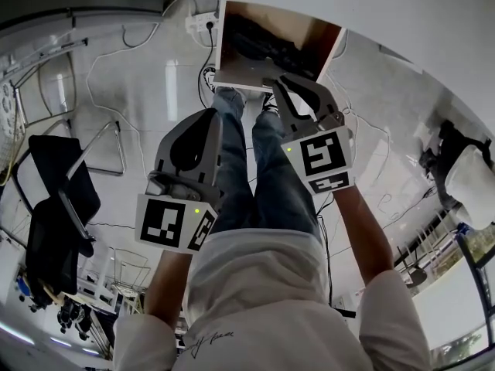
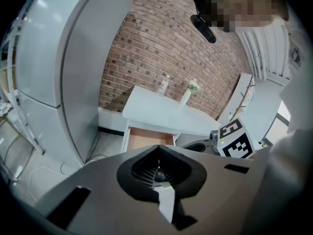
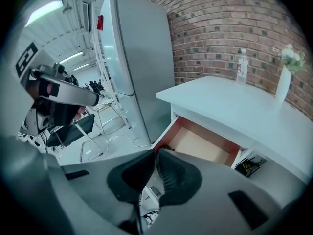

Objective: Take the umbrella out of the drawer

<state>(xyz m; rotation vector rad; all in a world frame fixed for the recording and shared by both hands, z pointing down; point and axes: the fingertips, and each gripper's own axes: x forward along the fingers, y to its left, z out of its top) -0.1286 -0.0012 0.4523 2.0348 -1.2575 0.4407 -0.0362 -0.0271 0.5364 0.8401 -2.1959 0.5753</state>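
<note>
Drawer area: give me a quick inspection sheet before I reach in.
Surface: white table, its drawer pulled open.
Job's things: dark bundle, likely the umbrella, lying in the drawer.
Clutter: bottle and vase on the table.
Grippers: left gripper and right gripper both shut, empty.
Cables: power strip and cables on the floor.
Surroundings: fridge, brick wall, black chair.

- In the head view, dark shapes [image 1: 259, 41] are lying in the open drawer [image 1: 329, 46], too shadowed to tell apart.
- The right gripper [image 3: 156, 153] is covering the drawer's near corner in its own view.
- The left gripper [image 2: 158, 148] is hiding the drawer's front.
</note>
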